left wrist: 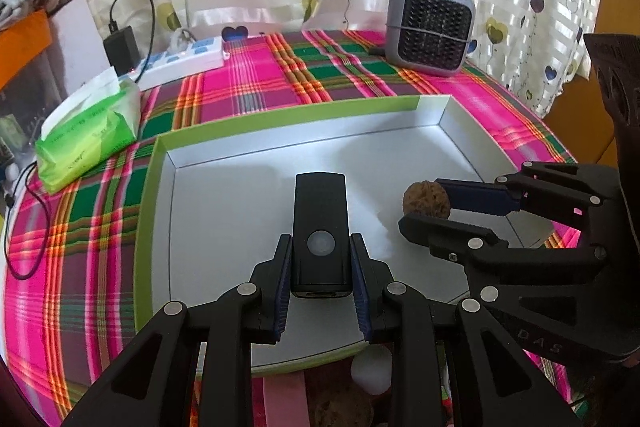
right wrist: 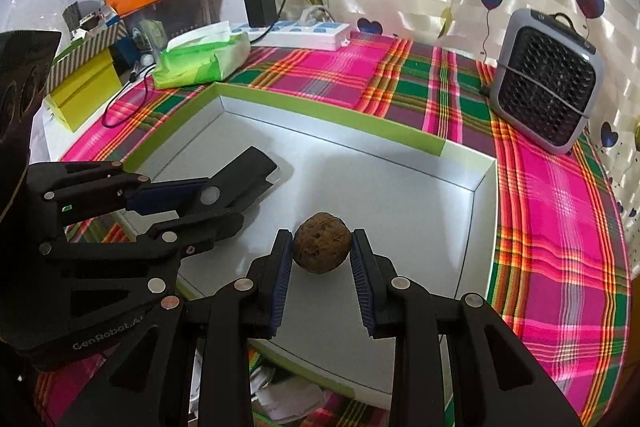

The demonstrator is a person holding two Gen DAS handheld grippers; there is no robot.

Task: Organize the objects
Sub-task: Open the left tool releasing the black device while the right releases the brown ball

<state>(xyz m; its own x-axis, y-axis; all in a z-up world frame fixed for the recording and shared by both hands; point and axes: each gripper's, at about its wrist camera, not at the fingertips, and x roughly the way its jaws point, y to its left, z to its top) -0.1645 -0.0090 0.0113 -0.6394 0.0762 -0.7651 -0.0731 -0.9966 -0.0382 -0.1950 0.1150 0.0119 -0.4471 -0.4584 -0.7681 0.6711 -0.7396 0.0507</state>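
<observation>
A shallow white tray with a green rim [left wrist: 280, 113] lies on the plaid tablecloth; it also shows in the right wrist view [right wrist: 320, 115]. My left gripper [left wrist: 321, 267] is shut on a black rectangular device with a round button [left wrist: 320, 223], holding it over the tray's left part; the device also shows in the right wrist view [right wrist: 244, 175]. My right gripper [right wrist: 322, 255] is shut on a brown walnut [right wrist: 321, 247] over the tray's right part. The walnut [left wrist: 426, 199] and right gripper [left wrist: 424, 205] show in the left wrist view too.
A green tissue pack [left wrist: 88, 131] lies left of the tray. A white power strip [left wrist: 180, 61] with a black charger [left wrist: 122, 49] sits at the back left. A grey fan heater [left wrist: 430, 27] stands at the back right. Another walnut [left wrist: 340, 409] and a white ball [left wrist: 372, 371] lie below the tray's near edge.
</observation>
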